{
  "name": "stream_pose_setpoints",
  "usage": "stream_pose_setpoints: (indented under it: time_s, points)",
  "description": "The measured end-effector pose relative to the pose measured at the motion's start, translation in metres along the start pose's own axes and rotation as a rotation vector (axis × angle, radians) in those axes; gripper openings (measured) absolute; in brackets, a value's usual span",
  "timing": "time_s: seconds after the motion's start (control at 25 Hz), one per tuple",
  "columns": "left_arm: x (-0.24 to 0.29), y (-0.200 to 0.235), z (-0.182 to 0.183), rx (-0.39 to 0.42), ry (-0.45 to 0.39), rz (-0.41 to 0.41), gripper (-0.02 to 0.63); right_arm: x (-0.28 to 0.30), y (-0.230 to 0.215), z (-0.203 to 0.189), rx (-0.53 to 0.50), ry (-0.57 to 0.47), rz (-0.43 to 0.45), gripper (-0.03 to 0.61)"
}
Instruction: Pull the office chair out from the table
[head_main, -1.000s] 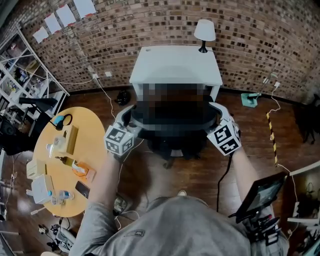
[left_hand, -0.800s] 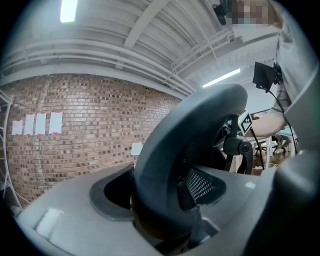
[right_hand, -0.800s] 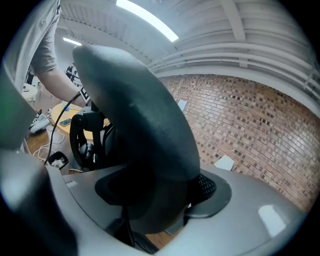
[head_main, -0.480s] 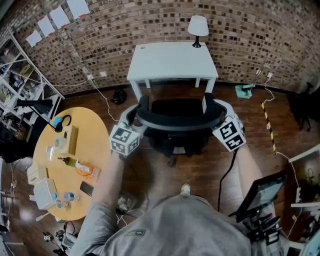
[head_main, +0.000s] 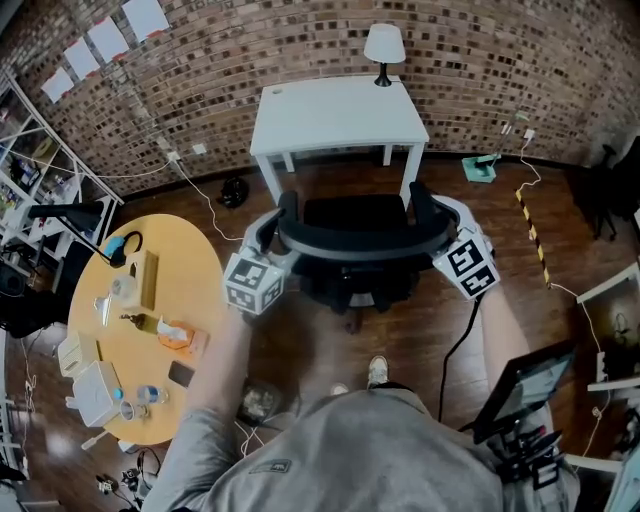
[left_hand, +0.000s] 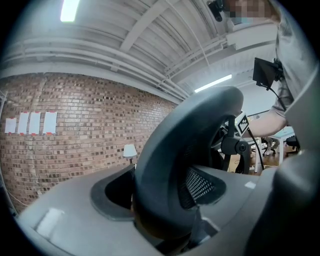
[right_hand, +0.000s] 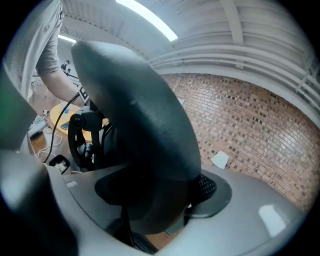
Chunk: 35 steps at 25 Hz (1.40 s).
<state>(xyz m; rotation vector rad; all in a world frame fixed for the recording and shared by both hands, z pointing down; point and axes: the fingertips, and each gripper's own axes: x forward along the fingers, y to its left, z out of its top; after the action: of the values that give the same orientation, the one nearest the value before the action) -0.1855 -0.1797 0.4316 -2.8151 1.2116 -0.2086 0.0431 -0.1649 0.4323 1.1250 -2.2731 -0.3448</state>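
The black office chair (head_main: 355, 215) stands in front of the white table (head_main: 335, 115), its seat clear of the table's front edge. My left gripper (head_main: 272, 228) is shut on the left end of the curved backrest rim (head_main: 360, 247). My right gripper (head_main: 440, 225) is shut on the rim's right end. In the left gripper view the dark rim (left_hand: 185, 150) fills the space between the grey jaws of the left gripper (left_hand: 170, 197). The right gripper view shows the same rim (right_hand: 140, 140) wedged in the right gripper (right_hand: 150, 200).
A white lamp (head_main: 383, 45) stands on the table's far right corner, against the brick wall. A round yellow table (head_main: 150, 320) with small items stands at the left, metal shelving (head_main: 30, 150) beyond it. Cables and a teal object (head_main: 478, 168) lie on the wooden floor.
The chair has rolled back from the white table toward the person, both grippers moving with it. The gap between table and chair has widened.
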Motion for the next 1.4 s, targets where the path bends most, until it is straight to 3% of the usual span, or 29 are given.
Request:
stream_pose_setpoints:
  time_s: [0.32, 0.88, 1.4]
  points:
    - [-0.022, -0.015, 0.002, -0.001, -0.022, -0.009, 0.304, -0.017, 0.016, 0.001, 0.006, 0.003, -0.001, 0.325]
    - [-0.027, -0.027, 0.004, -0.010, -0.006, 0.054, 0.304, -0.028, 0.021, -0.003, -0.019, -0.038, 0.016, 0.327]
    - [-0.042, -0.030, 0.005, -0.072, -0.048, 0.222, 0.322, -0.040, 0.018, -0.005, 0.018, -0.094, -0.043, 0.363]
